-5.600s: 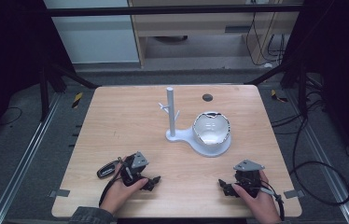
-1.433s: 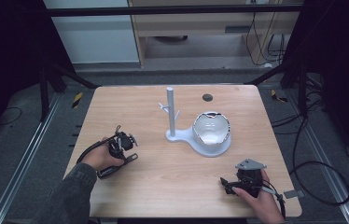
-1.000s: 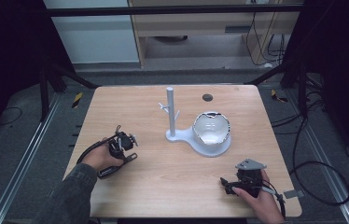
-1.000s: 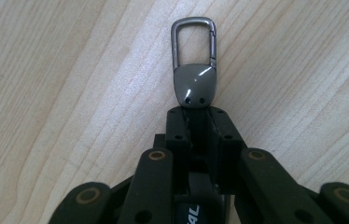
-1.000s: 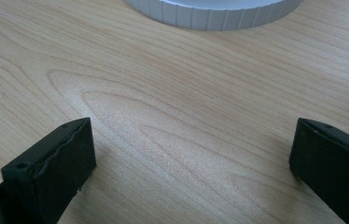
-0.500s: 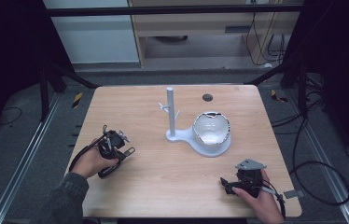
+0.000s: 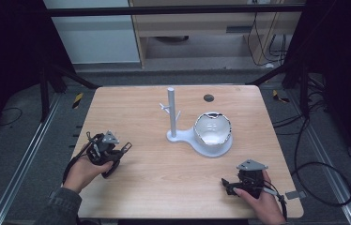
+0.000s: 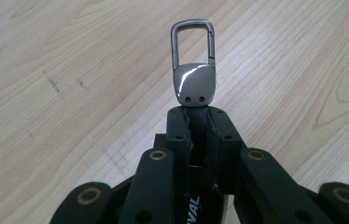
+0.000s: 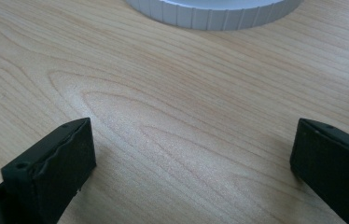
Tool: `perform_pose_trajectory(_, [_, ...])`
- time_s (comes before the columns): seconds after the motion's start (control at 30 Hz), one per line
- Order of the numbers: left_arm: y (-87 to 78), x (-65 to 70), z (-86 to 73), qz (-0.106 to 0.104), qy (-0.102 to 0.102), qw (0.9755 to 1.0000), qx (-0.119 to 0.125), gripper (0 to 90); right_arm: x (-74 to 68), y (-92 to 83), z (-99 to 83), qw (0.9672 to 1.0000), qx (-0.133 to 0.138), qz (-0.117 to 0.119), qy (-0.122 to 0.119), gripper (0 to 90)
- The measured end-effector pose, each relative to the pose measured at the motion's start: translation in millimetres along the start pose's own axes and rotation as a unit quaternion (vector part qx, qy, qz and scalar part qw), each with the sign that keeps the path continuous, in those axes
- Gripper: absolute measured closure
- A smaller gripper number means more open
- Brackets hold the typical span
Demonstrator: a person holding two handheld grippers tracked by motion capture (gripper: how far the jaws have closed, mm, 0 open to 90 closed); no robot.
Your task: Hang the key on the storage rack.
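Note:
My left gripper (image 7: 119, 151) hovers over the table's left side, with a hand around it. In the left gripper view, my left gripper (image 8: 199, 116) is shut on the black strap of a metal key clip (image 8: 194, 70). The shiny clip, with its oblong ring, sticks out past the jaw tips over bare wood. Near the front right edge my right gripper (image 7: 227, 183) rests low in the other hand. The right gripper view has my right gripper (image 9: 193, 154) open, with only wood between the wide-set jaws.
A white stand (image 7: 171, 110) with short pegs rises at the table's middle. Its base holds a round white dish (image 7: 212, 131), whose ribbed rim (image 9: 214, 14) lies just ahead of the right jaws. A dark round hole (image 7: 208, 98) sits near the far edge.
My left hand has lifted a little and drifted leftward with the clip, turning so its jaws point to the right. The right hand has stayed where it was.

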State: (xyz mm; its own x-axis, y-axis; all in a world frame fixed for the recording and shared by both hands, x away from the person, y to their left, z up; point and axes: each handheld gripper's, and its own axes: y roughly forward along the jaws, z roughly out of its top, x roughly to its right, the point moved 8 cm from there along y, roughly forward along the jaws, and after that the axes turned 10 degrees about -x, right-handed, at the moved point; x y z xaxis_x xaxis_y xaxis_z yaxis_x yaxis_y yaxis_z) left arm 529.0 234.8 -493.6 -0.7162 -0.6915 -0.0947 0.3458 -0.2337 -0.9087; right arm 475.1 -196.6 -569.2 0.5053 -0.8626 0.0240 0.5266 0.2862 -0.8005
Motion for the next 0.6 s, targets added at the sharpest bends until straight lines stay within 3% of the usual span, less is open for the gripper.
perform_pose_trajectory(0.03, [0.0,0.0,0.0,0.000,0.000,1.0000,0.000,80.0,-0.1,0.0,0.0,1.0000,0.000,0.000,0.001,0.4])
perform_pose_trajectory(0.07, [-4.0,0.0,-2.8,0.003,-0.008,0.9998,0.018,80.1,-0.1,0.1,0.1,1.0000,0.000,0.000,0.001,0.4])
perform_pose_trajectory(0.2, [-16.5,1.0,-7.2,0.017,-0.017,0.9985,0.049,80.0,-0.1,0.1,0.1,1.0000,0.000,-0.001,0.001,0.4])
perform_pose_trajectory(0.27, [-18.7,1.5,-7.6,0.018,-0.018,0.9982,0.054,80.1,0.0,0.3,0.4,1.0000,0.001,-0.001,0.001,0.4])
perform_pose_trajectory(0.3, [-24.1,3.2,-8.2,0.022,-0.022,0.9971,0.069,80.1,0.0,0.4,0.5,1.0000,0.001,-0.002,0.001,0.4])
perform_pose_trajectory(0.53, [-38.6,6.9,-11.0,0.037,-0.031,0.9930,0.108,80.3,0.0,0.4,0.5,1.0000,0.001,-0.002,0.002,0.4])
perform_pose_trajectory(0.6, [-46.6,9.3,-8.0,0.038,-0.039,0.9885,0.141,80.3,-0.1,0.4,0.5,1.0000,0.001,-0.002,0.002,0.4])
